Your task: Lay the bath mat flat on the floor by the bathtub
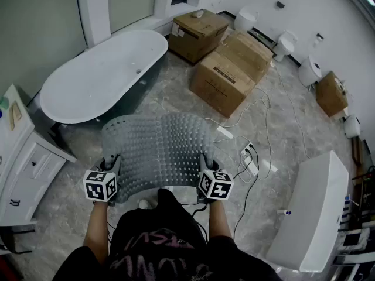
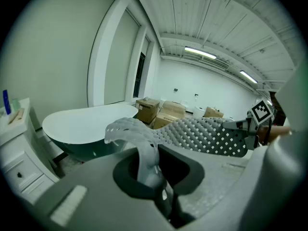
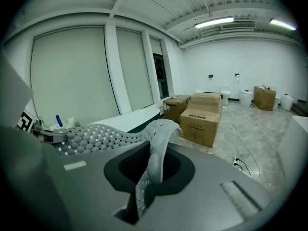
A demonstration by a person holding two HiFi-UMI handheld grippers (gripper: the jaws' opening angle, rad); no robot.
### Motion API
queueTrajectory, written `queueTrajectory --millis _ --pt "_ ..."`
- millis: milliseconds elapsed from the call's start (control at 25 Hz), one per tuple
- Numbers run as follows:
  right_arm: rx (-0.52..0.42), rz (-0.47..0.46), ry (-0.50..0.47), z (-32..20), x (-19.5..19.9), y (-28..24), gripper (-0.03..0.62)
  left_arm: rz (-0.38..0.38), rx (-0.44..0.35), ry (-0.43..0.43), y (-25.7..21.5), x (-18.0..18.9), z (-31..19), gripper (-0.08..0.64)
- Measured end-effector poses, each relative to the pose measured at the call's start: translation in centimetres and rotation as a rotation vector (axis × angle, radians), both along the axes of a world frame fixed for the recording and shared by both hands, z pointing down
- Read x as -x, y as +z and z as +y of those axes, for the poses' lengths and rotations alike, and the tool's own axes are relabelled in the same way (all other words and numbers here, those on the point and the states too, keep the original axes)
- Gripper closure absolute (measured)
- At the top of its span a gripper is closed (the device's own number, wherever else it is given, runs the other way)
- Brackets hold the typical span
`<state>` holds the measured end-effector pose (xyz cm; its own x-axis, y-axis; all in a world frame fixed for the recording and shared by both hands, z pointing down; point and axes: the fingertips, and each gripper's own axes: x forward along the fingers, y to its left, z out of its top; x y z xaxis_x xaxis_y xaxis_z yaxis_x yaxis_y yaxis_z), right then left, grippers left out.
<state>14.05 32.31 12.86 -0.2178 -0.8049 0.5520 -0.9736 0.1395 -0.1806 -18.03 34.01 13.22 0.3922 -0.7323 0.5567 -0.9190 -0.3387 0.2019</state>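
Bath mat (image 1: 157, 151) aloft, near corners pinched by left claw (image 1: 111, 164) and right claw (image 1: 205, 163) (not on floor (image 1: 281, 139)); laying beside bathtub (image 1: 99, 75) not yet done.

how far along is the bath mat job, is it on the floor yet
Not yet. Done: the bath mat is lifted and spread open. In hand: the left gripper and right gripper each clamp a near corner, holding it up in front of the bathtub. Left: lower it flat onto the floor beside the tub and release.
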Motion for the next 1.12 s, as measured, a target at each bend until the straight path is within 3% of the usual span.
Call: queueTrajectory --millis 1120 --pt "-0.027 0.019 0.015 -1.0 0.9 0.0 0.546 0.006 -0.011 0.050 0.8 0.0 -0.9 0.536"
